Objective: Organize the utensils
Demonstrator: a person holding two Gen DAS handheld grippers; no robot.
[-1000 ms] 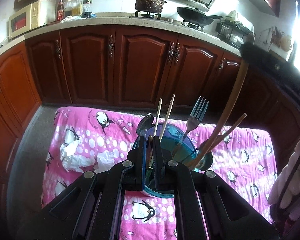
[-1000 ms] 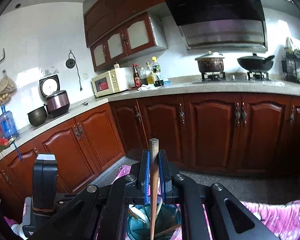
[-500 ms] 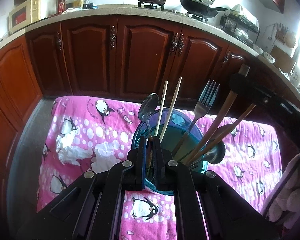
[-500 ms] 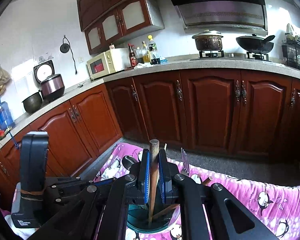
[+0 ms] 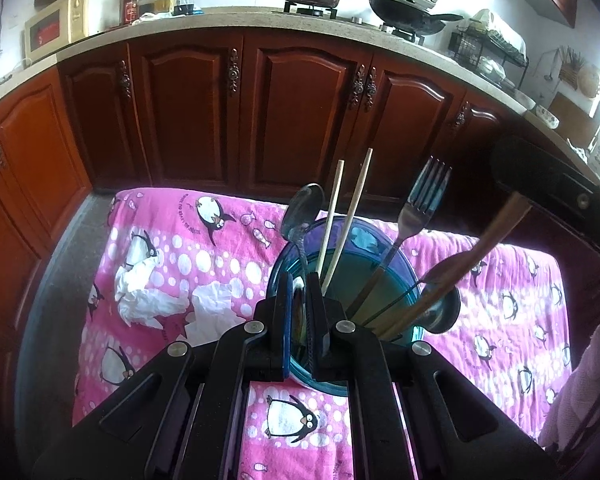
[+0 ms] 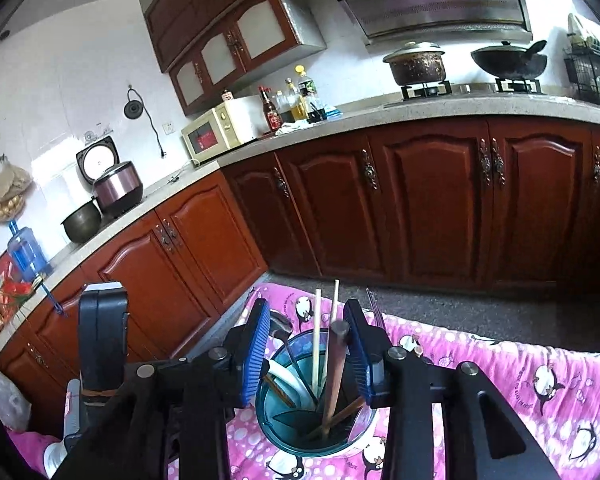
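Note:
A teal see-through cup (image 5: 278, 268) stands on the pink cloth. It holds two chopsticks (image 5: 352, 216), a fork (image 5: 424, 200), a metal spoon (image 5: 304, 208) and a wooden spoon (image 5: 484, 244). My left gripper (image 5: 299, 284) is shut on the cup's near rim. In the right wrist view the cup (image 6: 300, 440) sits just below my right gripper (image 6: 306, 320). Its jaws are opening, and the blue pads (image 6: 256, 344) stand apart on either side of the wooden spoon's handle (image 6: 337, 356) without pressing it. The handle leans in the cup.
A pink penguin cloth (image 5: 180, 240) covers the table, with crumpled white tissue (image 5: 148, 292) left of the cup. Dark red cabinets (image 5: 300, 112) run behind, under a counter with a pot (image 6: 416, 64), a wok (image 6: 508, 60) and a microwave (image 6: 216, 132). A pale pink sleeve (image 5: 588, 380) shows at the right edge.
The right gripper sank toward the cup, and its jaws have come apart from the wooden handle. The handle now rests in the cup. The left gripper keeps its grip on the rim.

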